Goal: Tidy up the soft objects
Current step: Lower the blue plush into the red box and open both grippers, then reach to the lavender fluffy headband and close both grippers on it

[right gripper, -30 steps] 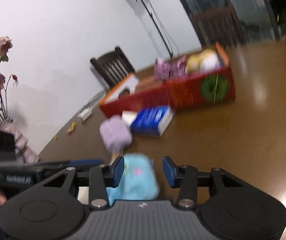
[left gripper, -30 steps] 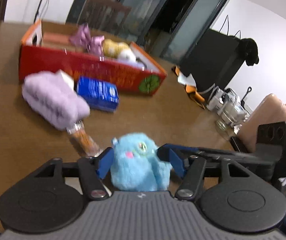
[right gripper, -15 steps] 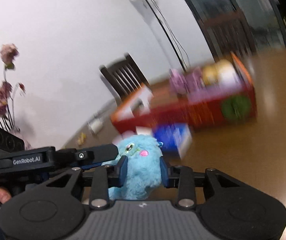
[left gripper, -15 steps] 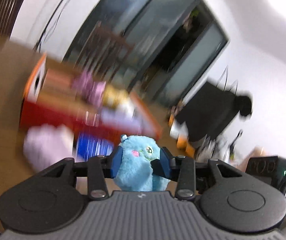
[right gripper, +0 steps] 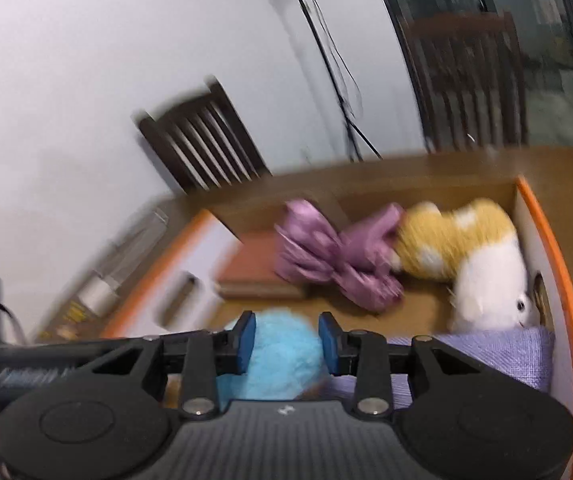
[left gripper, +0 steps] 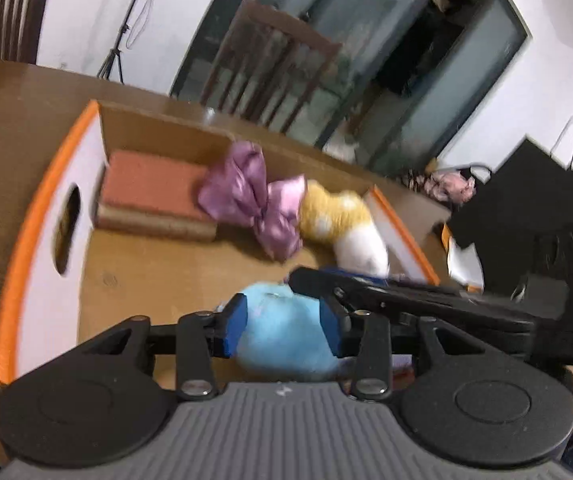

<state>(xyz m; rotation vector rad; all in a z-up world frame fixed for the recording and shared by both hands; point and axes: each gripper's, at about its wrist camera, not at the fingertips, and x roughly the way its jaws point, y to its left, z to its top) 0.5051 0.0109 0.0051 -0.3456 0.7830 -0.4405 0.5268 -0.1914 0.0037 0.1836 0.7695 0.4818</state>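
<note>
A second ago the blue fluffy toy (left gripper: 282, 328) sat on the table (left gripper: 10, 92) in front of the box (left gripper: 18, 264), and now it hangs up over the open box, carried there by both tongs at once. The left tongs (left gripper: 282, 322) have just been closing, and their blue pads (left gripper: 233, 326) now press on the toy's two sides. The right tongs (right gripper: 284, 340) have just been closing too, and they squeeze the same toy from the other way. So both tongs are clenched on the one toy, and it looks squashed a bit between them. Down inside the box lie a purple bow (left gripper: 254, 204), a yellow and white plush (left gripper: 342, 224) and a reddish book (left gripper: 146, 196), and in the right view a purple cloth (right gripper: 498, 356) lies at the near edge. There is a bare brown patch of box floor just under the toy. The pictures are blurry, so I cannot tell for sure if the toy is already touching the floor of the box; it looks a little above it. This means the toy is nearly put away. I think the next thing is to lower it onto the bare patch and let go with both tongs.
</note>
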